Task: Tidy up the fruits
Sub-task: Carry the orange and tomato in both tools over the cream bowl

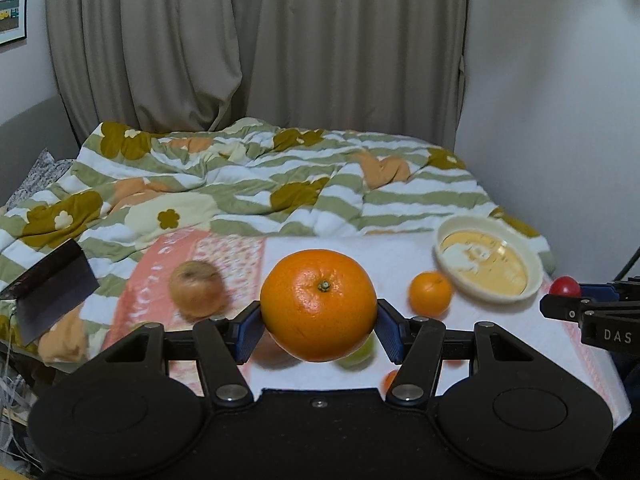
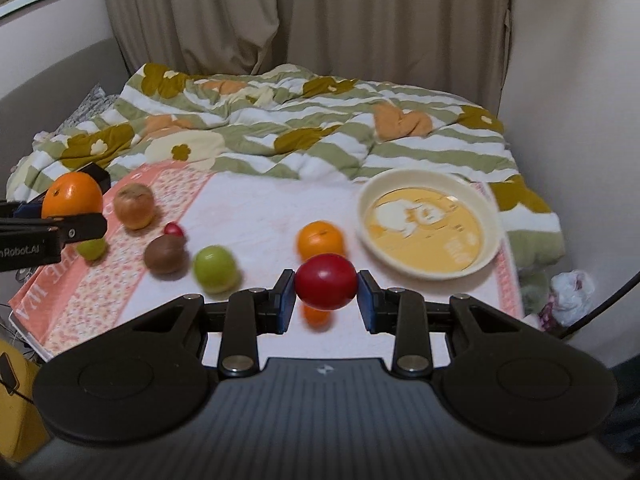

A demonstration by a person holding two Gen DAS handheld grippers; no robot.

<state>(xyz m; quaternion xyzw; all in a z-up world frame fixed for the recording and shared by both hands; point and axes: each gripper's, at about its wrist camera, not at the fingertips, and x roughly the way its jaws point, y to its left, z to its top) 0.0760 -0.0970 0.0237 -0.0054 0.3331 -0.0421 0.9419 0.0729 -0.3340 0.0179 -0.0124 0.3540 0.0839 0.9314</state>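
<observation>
My left gripper [image 1: 319, 322] is shut on a large orange [image 1: 318, 304] and holds it above the cloth; it also shows at the left of the right wrist view [image 2: 72, 196]. My right gripper [image 2: 326, 294] is shut on a red fruit [image 2: 326, 282], seen at the right edge of the left wrist view [image 1: 565, 286]. A cream bowl [image 2: 486, 216] with a yellow bottom sits empty at the right [image 1: 534, 258]. On the white and pink cloth [image 2: 248, 216] lie a brownish apple [image 2: 134, 205], a kiwi [image 2: 165, 254], a green fruit [image 2: 215, 269], a small orange [image 2: 320, 240] and a small red fruit [image 2: 175, 230].
A rumpled striped floral quilt [image 2: 320, 128] covers the bed behind the cloth. Curtains [image 2: 280, 12] hang at the back, a wall stands at the right. Another green fruit [image 2: 93, 249] lies under the left gripper. A further small orange [image 2: 317, 314] lies below the red fruit.
</observation>
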